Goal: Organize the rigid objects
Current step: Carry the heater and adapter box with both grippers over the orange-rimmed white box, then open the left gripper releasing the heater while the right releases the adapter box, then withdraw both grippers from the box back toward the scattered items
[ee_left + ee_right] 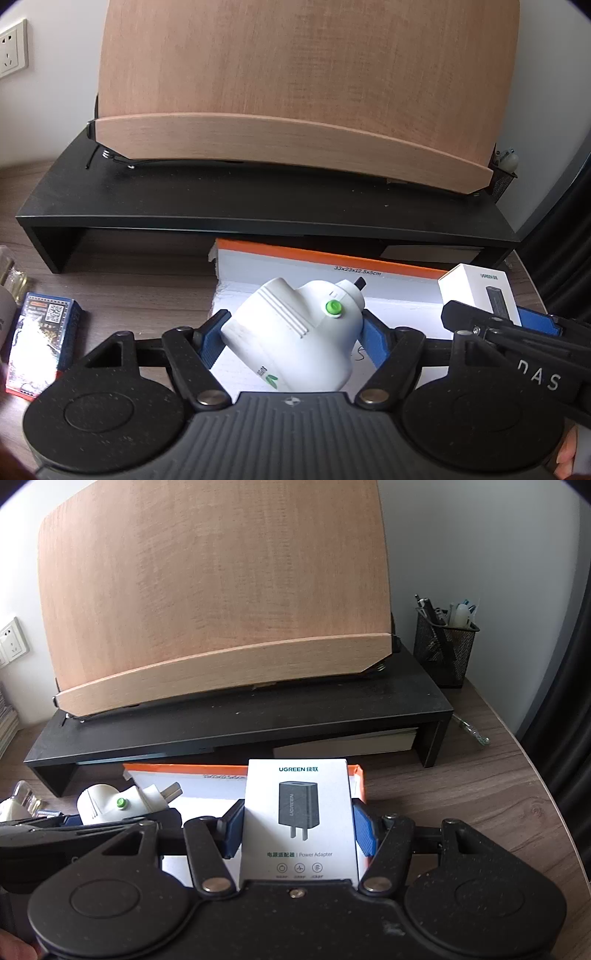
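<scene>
My left gripper (293, 334) is shut on a white plug adapter (295, 332) with a green button, held over a white tray with an orange rim (369, 264). My right gripper (297, 829) is shut on a white UGREEN power adapter box (298, 819), held over the same tray (192, 786). The adapter and left gripper also show at the left of the right wrist view (122, 805). The box and the right gripper show at the right of the left wrist view (480, 291).
A black desk riser (258, 206) with a tilted wooden board (295, 92) stands behind the tray. A blue and red card box (42, 339) lies at the left. A mesh pen holder (445, 646) stands at the back right. The wooden table edge (546, 775) curves at the right.
</scene>
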A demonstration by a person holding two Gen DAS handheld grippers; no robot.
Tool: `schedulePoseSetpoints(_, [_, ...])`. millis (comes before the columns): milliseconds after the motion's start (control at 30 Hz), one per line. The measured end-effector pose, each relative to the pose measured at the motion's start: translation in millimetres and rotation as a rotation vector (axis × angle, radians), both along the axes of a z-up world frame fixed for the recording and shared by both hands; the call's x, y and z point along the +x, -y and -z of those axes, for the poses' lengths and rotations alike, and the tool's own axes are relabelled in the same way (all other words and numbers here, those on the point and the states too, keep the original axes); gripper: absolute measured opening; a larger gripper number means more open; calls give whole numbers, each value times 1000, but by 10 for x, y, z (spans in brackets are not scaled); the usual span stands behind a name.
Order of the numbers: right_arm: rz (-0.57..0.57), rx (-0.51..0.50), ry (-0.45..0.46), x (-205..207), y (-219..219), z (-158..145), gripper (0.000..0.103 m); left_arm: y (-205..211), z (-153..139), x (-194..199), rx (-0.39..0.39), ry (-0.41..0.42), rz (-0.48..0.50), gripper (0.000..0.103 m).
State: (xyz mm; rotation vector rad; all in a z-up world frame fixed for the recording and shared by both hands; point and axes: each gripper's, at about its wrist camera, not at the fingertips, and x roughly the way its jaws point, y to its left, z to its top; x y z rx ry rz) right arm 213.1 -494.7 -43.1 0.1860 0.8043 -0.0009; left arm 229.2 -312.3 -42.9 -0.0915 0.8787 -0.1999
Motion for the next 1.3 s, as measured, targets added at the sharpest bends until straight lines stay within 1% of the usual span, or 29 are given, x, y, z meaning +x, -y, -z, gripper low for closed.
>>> schedulePoseSetpoints(67, [1, 15, 5, 0, 33, -1, 72, -2, 3, 7, -15, 7, 9, 75])
schedulePoseSetpoints(167, [4, 22, 17, -46, 57, -26, 78, -3, 8, 24, -37, -8, 21, 75])
schedulePoseSetpoints(233, [17, 20, 23, -92, 61, -59, 78, 0, -23, -10, -33, -2, 25, 75])
schedulePoseSetpoints(400, [42, 45, 51, -250, 75, -181, 78, -12, -157, -139, -21, 22, 37, 85])
schedulePoseSetpoints(500, [49, 31, 68, -369, 24, -267, 79, -54, -255, -251, -11, 34, 34, 88])
schedulePoseSetpoints(600, [50, 21, 76, -500, -48, -334, 81, -113, -353, -375, 18, 38, 23, 92])
schedulePoseSetpoints(667, [48, 29, 75, -581, -103, -364, 83, -178, -409, -470, 40, 40, 10, 94])
schedulePoseSetpoints(767, [51, 42, 71, -712, -198, -407, 84, -296, -473, -604, 48, 38, 6, 95])
schedulePoseSetpoints(933, [21, 49, 78, -925, -408, -459, 86, -536, -558, -836, 61, 45, -15, 96])
schedulePoseSetpoints(1067, [-11, 50, 77, -1061, -610, -484, 86, -770, -602, -1017, 43, 50, -48, 96])
schedulePoseSetpoints(1300, [-99, 50, 72, -1194, -1035, -491, 86, -1163, -603, -1248, 45, 48, -110, 96])
